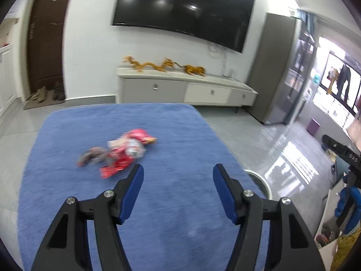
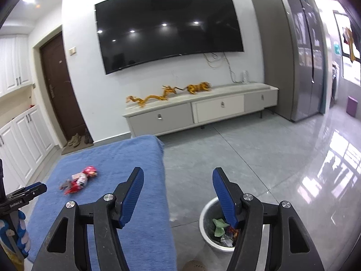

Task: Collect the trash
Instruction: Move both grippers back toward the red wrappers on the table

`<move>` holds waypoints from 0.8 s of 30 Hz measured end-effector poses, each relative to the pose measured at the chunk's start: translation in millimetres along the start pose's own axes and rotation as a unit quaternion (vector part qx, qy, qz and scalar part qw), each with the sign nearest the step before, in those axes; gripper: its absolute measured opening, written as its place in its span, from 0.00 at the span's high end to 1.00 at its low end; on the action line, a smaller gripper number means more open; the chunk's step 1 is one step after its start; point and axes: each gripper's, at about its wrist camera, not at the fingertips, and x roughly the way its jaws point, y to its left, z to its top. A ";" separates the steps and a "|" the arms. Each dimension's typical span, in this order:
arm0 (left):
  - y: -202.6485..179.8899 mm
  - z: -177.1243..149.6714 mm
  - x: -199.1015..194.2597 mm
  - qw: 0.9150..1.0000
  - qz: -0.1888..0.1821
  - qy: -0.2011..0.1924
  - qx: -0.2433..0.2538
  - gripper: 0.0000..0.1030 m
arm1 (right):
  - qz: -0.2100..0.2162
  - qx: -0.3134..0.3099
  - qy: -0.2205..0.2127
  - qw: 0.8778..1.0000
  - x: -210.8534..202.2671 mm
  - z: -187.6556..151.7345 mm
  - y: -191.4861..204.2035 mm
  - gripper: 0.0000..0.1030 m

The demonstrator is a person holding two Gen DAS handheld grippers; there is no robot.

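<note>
Both claws stand spread with nothing between their blue pads. Left claw (image 1: 178, 171) hangs over the blue cloth (image 1: 176, 221), the wrappers (image 1: 123, 152) lying in a blurred red heap just beyond its left finger. Right claw (image 2: 178, 176) is off the cloth's (image 2: 126, 155) edge, above the grey floor, with the bin (image 2: 208, 223) below its right finger; green and red scraps lie inside. From the right wrist view the wrappers (image 2: 80, 179) sit mid-cloth, well apart from the bin.
</note>
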 end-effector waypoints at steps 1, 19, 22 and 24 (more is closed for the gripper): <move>12.2 -1.8 -5.1 1.000 0.008 -0.003 -0.007 0.40 | 0.005 -0.005 -0.001 1.000 -1.4 1.6 7.1 0.41; 132.2 -8.5 -22.8 0.994 0.084 -0.023 -0.061 0.40 | 0.094 -0.082 0.023 0.992 53.0 21.5 98.2 0.41; 140.7 -7.2 0.9 0.995 0.077 0.004 -0.069 0.40 | 0.114 -0.090 0.044 0.988 83.8 18.8 113.0 0.41; 147.5 -8.1 16.2 0.994 0.069 0.022 -0.083 0.40 | 0.127 -0.097 0.061 0.985 110.4 15.8 125.4 0.41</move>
